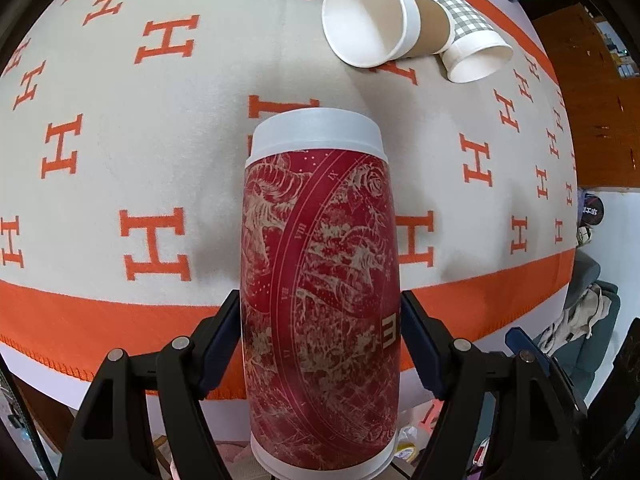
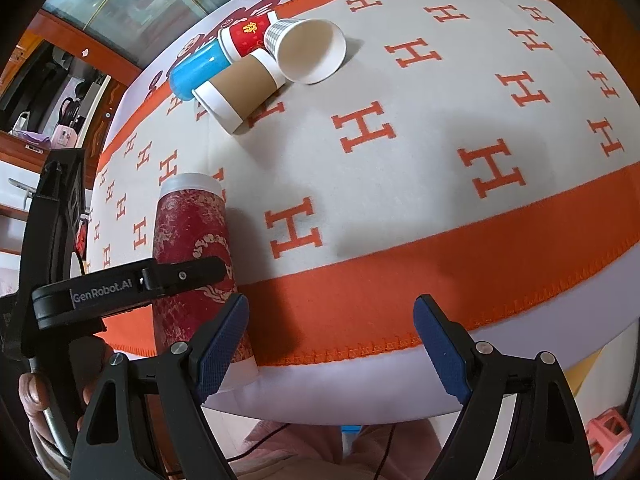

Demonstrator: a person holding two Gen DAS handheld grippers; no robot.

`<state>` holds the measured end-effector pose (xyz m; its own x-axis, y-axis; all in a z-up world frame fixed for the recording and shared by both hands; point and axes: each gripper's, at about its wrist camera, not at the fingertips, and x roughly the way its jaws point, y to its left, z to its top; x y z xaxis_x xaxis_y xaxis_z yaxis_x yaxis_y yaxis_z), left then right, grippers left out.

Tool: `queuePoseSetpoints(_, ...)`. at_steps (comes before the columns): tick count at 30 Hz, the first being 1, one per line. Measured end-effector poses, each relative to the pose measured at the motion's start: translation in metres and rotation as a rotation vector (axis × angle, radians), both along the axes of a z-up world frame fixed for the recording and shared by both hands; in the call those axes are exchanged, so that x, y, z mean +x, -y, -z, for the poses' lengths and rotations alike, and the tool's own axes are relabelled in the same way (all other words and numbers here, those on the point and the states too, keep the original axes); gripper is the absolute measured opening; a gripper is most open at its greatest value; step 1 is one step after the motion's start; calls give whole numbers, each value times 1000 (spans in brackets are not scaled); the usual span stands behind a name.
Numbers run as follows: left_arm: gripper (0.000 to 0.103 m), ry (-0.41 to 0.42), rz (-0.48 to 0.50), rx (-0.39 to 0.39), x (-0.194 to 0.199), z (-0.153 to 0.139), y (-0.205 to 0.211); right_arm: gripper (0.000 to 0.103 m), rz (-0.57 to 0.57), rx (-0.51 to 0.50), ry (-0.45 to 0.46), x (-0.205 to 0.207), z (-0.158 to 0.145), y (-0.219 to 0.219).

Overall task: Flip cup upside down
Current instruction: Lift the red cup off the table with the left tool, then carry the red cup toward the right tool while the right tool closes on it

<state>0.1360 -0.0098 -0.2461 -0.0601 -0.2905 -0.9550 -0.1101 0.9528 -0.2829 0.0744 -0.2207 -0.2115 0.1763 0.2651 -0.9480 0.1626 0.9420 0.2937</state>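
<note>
My left gripper [image 1: 320, 320] is shut on a tall red patterned cup [image 1: 320, 280] with white bands at both ends. It holds the cup by its sides above the near edge of the table. The cup also shows in the right wrist view [image 2: 192, 248], with the left gripper's black finger [image 2: 188, 274] across it. My right gripper [image 2: 330, 336] is open and empty, just right of the cup, over the orange border of the cloth.
A cream cloth with orange H marks [image 1: 160, 120] covers the table. At the far side lie several cups on their sides: a brown-sleeved cup [image 1: 380, 20], a grey checked cup [image 1: 468, 36], a red cup [image 2: 248, 36] and a blue cup [image 2: 200, 66].
</note>
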Motion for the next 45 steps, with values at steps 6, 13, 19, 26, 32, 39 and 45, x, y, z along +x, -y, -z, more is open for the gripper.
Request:
queuePoseSetpoints(6, 84, 19, 4, -9, -2, -5, 2, 86, -4, -2, 6, -2, -2, 0)
queuePoseSetpoints(13, 84, 45, 38, -13, -11, -25, 0, 86, -4, 3, 13, -4, -6, 1)
queuePoseSetpoints(19, 84, 88, 60, -18, -24, -50, -7, 86, -11, 7, 32, -8, -15, 0)
queuePoseSetpoints(26, 84, 130, 71, -8, -40, -72, -23, 86, -27, 17, 58, -14, -29, -5)
queuePoseSetpoints(32, 84, 179, 76, 40, -55, -88, -40, 86, -55, 27, 72, -18, -41, -16)
queuePoseSetpoints(39, 84, 264, 65, 139, -64, -104, -60, 86, -97, 42, 103, -18, -59, -30)
queuePoseSetpoints(45, 84, 353, 63, 266, -66, -108, -72, 86, -126, 68, 75, -7, -58, -43)
